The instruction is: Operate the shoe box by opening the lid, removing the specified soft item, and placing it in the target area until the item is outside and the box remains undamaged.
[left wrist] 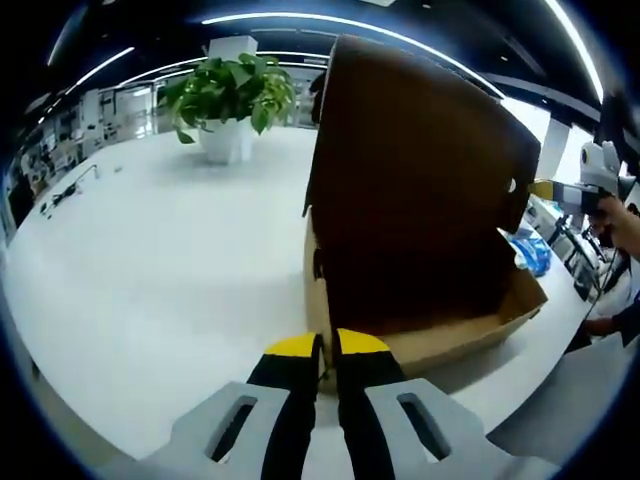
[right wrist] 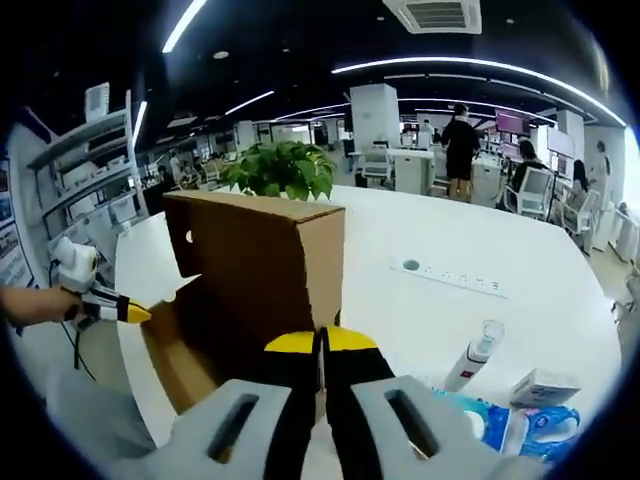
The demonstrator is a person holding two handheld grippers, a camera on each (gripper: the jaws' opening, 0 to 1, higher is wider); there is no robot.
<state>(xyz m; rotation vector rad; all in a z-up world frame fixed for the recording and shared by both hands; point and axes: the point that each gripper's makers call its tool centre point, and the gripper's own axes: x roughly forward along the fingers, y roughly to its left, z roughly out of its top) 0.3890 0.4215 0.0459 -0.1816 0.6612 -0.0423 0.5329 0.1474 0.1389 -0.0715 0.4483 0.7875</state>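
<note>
No legible writing on the shoe box [left wrist: 420, 250]; it stands on the white table [left wrist: 150, 270], lid [left wrist: 420, 160] raised upright. Left gripper [left wrist: 328, 352]: jaws pressed together at the box's near edge, nothing seen between them. Potted plant [left wrist: 228, 95] behind. Right gripper [right wrist: 322, 345]: jaws closed, empty, beside the box. Right gripper view adds a power strip [right wrist: 450, 276], a tube [right wrist: 474, 356] and blue packets [right wrist: 520, 415], print unreadable.

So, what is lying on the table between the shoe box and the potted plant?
Nothing: in the left gripper view, bare white table separates the shoe box from the potted plant.
</note>
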